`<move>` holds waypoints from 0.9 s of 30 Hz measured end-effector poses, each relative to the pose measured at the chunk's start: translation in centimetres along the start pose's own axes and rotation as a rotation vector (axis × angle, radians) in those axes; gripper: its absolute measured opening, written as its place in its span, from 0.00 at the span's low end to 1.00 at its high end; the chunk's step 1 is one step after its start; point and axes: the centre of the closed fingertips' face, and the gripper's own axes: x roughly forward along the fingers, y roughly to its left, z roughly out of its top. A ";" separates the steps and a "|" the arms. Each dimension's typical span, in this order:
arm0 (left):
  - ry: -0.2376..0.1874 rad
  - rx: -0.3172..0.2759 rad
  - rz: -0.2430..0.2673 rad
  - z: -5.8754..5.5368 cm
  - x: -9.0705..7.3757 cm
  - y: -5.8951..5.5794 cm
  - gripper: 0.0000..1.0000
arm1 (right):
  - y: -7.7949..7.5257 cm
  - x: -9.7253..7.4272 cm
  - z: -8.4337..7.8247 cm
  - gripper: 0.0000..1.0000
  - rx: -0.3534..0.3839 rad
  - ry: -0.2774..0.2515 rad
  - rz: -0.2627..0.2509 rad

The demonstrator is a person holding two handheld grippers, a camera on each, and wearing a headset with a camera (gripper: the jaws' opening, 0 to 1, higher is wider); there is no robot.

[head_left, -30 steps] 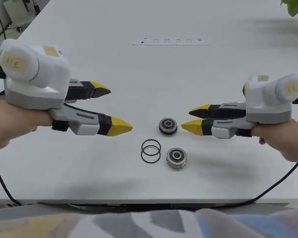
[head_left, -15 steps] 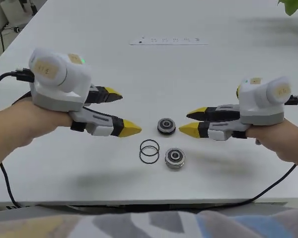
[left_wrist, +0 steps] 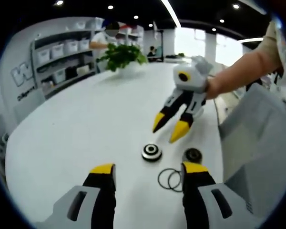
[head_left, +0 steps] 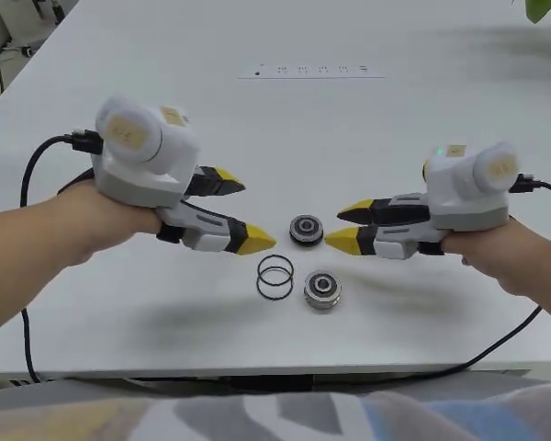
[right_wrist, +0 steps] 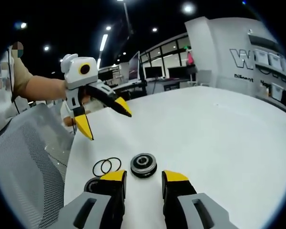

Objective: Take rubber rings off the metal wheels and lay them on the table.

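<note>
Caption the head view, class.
Open left hand-held gripper and right hand-held gripper flank a metal wheel, rubber rings nearby.

From the right gripper view, the nearer black-and-silver metal wheel is mostly tucked behind a jaw of the right gripper, with just a dark sliver peeking out. In the left gripper view, the two thin black rubber rings run right up to a jaw of the left gripper, so one edge might be covered. Head view: the white strip with tiny dark marks is way too small to read, and the green leafy plant gets chopped by the top corner. Can't tell if either wheel wears a ring.
</note>
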 end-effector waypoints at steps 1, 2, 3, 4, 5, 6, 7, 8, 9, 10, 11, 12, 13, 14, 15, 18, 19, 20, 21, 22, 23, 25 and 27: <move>0.002 0.000 0.000 0.0 0.2 0.0 0.55 | 0.0 0.1 -0.1 0.27 -0.001 0.003 -0.001; 0.003 0.000 0.000 0.0 0.3 0.0 0.54 | -0.1 0.1 -0.1 0.27 -0.002 0.005 -0.001; 0.004 0.000 -0.002 0.0 0.4 0.0 0.54 | -0.1 0.1 -0.2 0.27 -0.003 0.008 -0.002; 0.004 0.000 -0.003 0.0 0.5 0.0 0.53 | -0.1 0.2 -0.3 0.27 -0.004 0.011 -0.002; 0.005 0.002 -0.006 0.0 0.7 0.0 0.53 | -0.1 0.2 -0.3 0.27 -0.006 0.014 -0.001; 0.004 0.002 -0.007 0.0 0.8 0.0 0.52 | -0.1 0.2 -0.4 0.26 -0.007 0.015 -0.001; 0.004 0.001 -0.009 0.1 1.0 0.0 0.52 | -0.1 0.3 -0.4 0.26 -0.007 0.018 0.000; 0.004 0.002 -0.010 0.1 1.1 0.0 0.51 | -0.1 0.3 -0.5 0.26 -0.008 0.019 0.001; 0.006 0.002 -0.012 0.1 1.3 0.0 0.50 | -0.1 0.4 -0.5 0.26 -0.008 0.021 0.002; 0.006 0.001 -0.013 0.1 1.4 0.0 0.50 | 0.0 0.5 -0.5 0.26 -0.009 0.023 0.002; 0.006 0.002 -0.015 0.1 1.6 0.0 0.49 | 0.0 0.5 -0.6 0.26 -0.010 0.024 0.004; 0.008 0.001 -0.017 0.1 1.8 -0.1 0.49 | 0.0 0.6 -0.6 0.26 -0.011 0.026 0.004; 0.009 0.001 -0.017 0.2 1.9 -0.1 0.49 | 0.0 0.6 -0.6 0.26 -0.012 0.027 0.005; 0.008 0.001 -0.020 0.2 2.1 -0.1 0.48 | 0.0 0.7 -0.6 0.26 -0.013 0.027 0.006; 0.008 0.001 -0.022 0.2 2.2 -0.2 0.47 | 0.0 0.7 -0.6 0.26 -0.013 0.028 0.006; 0.008 0.001 -0.031 0.3 2.6 -0.4 0.45 | 0.0 1.0 -0.9 0.25 -0.016 0.040 0.008; 0.010 -0.001 -0.034 0.3 2.9 -0.4 0.44 | 0.0 1.0 -1.0 0.25 -0.020 0.045 0.009; 0.012 -0.002 -0.035 0.3 3.1 -0.4 0.43 | 0.0 1.1 -1.1 0.25 -0.022 0.048 0.011; 0.013 -0.001 -0.036 0.3 3.2 -0.5 0.43 | 0.0 1.1 -1.1 0.25 -0.022 0.048 0.011; 0.013 0.000 -0.037 0.3 3.3 -0.5 0.42 | 0.0 1.1 -1.0 0.25 -0.022 0.048 0.011; 0.013 -0.002 -0.040 0.3 3.5 -0.5 0.42 | 0.0 1.2 -1.0 0.24 -0.021 0.044 0.011; 0.014 -0.003 -0.044 0.4 3.9 -0.6 0.41 | 0.0 1.2 -0.9 0.24 -0.020 0.041 0.010; 0.017 -0.002 -0.047 0.4 4.2 -0.7 0.39 | 0.0 1.3 -0.8 0.24 -0.021 0.040 0.010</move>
